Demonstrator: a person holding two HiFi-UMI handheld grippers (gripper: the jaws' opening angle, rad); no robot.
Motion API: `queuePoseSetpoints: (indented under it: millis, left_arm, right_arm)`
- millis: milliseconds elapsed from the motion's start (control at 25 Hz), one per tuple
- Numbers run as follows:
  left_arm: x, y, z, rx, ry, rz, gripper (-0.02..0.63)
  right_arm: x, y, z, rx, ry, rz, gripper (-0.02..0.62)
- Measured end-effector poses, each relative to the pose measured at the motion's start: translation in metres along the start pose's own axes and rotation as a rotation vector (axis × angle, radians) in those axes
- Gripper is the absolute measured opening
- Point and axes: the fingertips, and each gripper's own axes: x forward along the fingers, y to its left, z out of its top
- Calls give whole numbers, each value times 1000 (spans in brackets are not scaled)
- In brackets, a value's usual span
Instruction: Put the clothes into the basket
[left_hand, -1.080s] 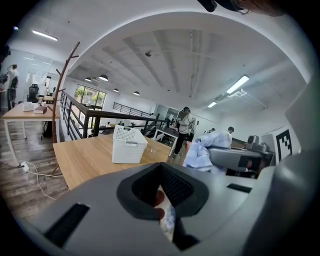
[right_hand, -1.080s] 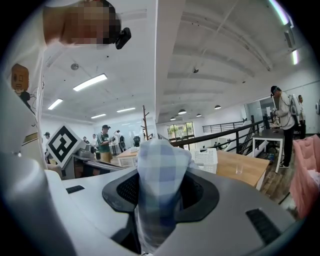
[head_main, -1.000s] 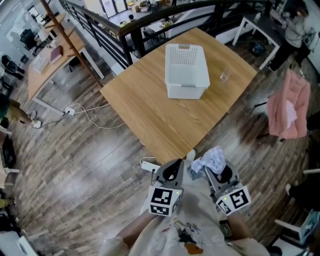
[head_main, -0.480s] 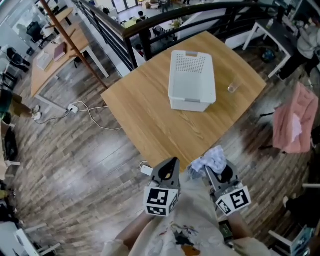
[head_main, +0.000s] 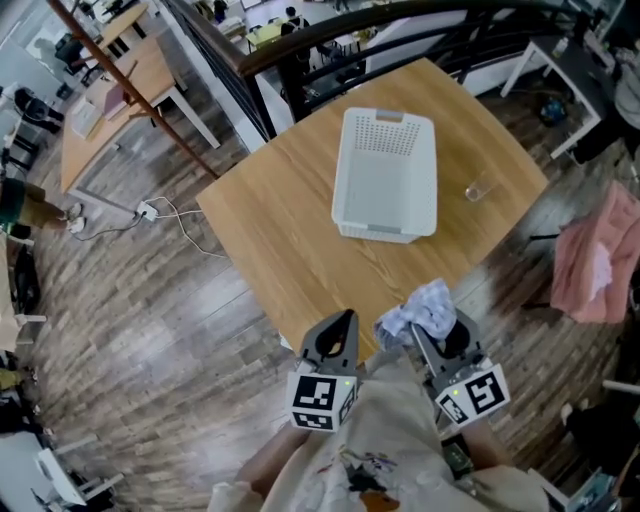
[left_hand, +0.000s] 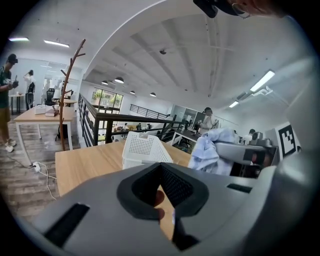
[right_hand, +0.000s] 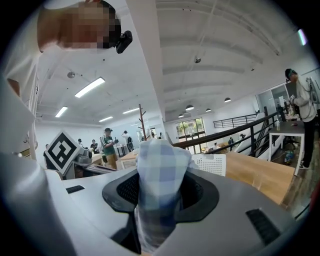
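As the person nears the wooden bench (head_main: 280, 230), the right claw (head_main: 435, 336) is clamped on a bunched blue checked garment (head_main: 421, 312), which fills the space between its jaws in the right gripper view and spills above them. The left claw (head_main: 345, 323) carries nothing, and its jaws are drawn together at the tips in the left gripper view. The two claws ride side by side, pointing toward the far side of the bench.

A second ago both claws stood over the plank floor, short of the bench's near corner. Now that corner lies beneath them, and the garment hangs over the near edge of the bench top. The right claw's hold on the garment looks the same as before.

The white perforated basket (head_main: 378, 231) sits empty on the far half of the bench, well apart from the garment, and it has not shifted on the wood. A clear glass (head_main: 478, 188) stands just to its right. A pink garment (head_main: 592, 262) is draped off the bench at the far right.
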Motion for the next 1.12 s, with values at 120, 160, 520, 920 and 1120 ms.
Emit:
queuePoseSetpoints:
  millis: [120, 160, 520, 920, 1120]
  left_arm:
    - [24, 3, 7, -9, 3, 9, 0]
    - [30, 4, 11, -9, 1, 14, 0]
    - [73, 13, 34, -7, 0, 61, 0]
    - [117, 42, 73, -27, -28, 148, 0]
    - [132, 52, 82, -55, -34, 186, 0]
  right_arm:
    - [21, -20, 10, 2, -6, 7, 173]
    - [28, -26, 14, -1, -10, 9, 173]
    - [91, -75, 59, 12, -26, 18, 173]
    - [157, -139, 81, 89, -37, 11, 173]
    - [180, -160, 85, 127, -18, 7, 173]
